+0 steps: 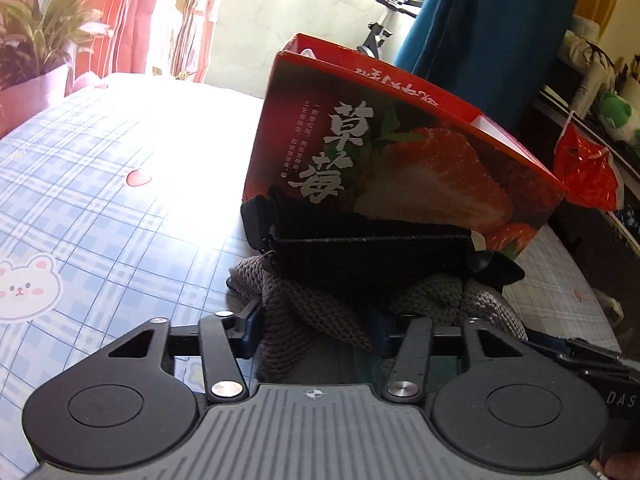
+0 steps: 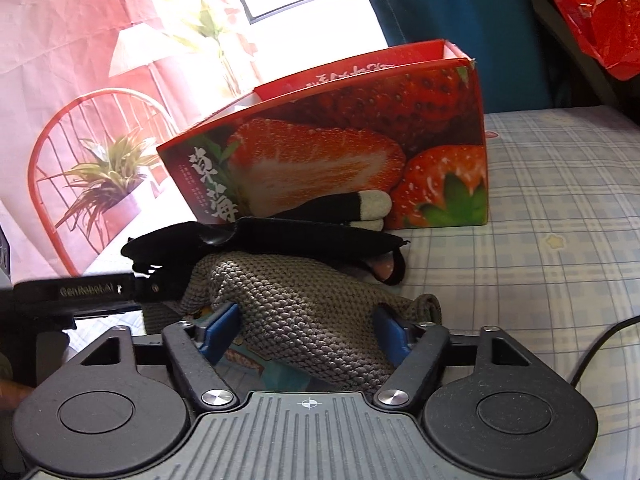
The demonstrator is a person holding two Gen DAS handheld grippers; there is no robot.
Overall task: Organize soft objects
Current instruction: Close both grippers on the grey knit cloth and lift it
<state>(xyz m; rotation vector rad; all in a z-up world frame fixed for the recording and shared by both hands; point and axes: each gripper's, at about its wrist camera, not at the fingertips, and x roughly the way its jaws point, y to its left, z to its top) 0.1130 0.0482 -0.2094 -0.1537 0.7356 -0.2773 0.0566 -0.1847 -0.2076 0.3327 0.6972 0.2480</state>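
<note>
- Gripping a grey knitted cloth (image 1: pixel 312 320) from both sides, two handheld grippers meet over a bed covered with a blue plaid sheet (image 1: pixel 120 184).
- The left gripper (image 1: pixel 316 330) has its blue pads (image 1: pixel 250 320) drawn in to a narrow gap, with a fold of the grey knit pinched between them.
- The right gripper (image 2: pixel 308 330) has its blue pads (image 2: pixel 220 326) set somewhat wider, pressing on either side of a thick bunch of the same grey knitted cloth (image 2: pixel 296 312).
- In the right wrist view, the left gripper (image 2: pixel 160 286) shows as a dark bar reaching in from the left edge and touching the cloth.
- A black soft item (image 1: pixel 372 252) lies draped across the top of the grey cloth, on the far side from both grippers.
- A black glove with pale grey fingertips (image 2: pixel 360 206) lies just behind the black item, right at the foot of the box.
- A red strawberry box (image 2: pixel 360 148), open at the top and printed with cut strawberries and Chinese characters, stands on the sheet just beyond the pile.
- A red plastic bag (image 1: pixel 584 172) sits off the far side of the bed.
- A potted plant (image 1: pixel 36 60) stands beside red curtains near a bright window.
</note>
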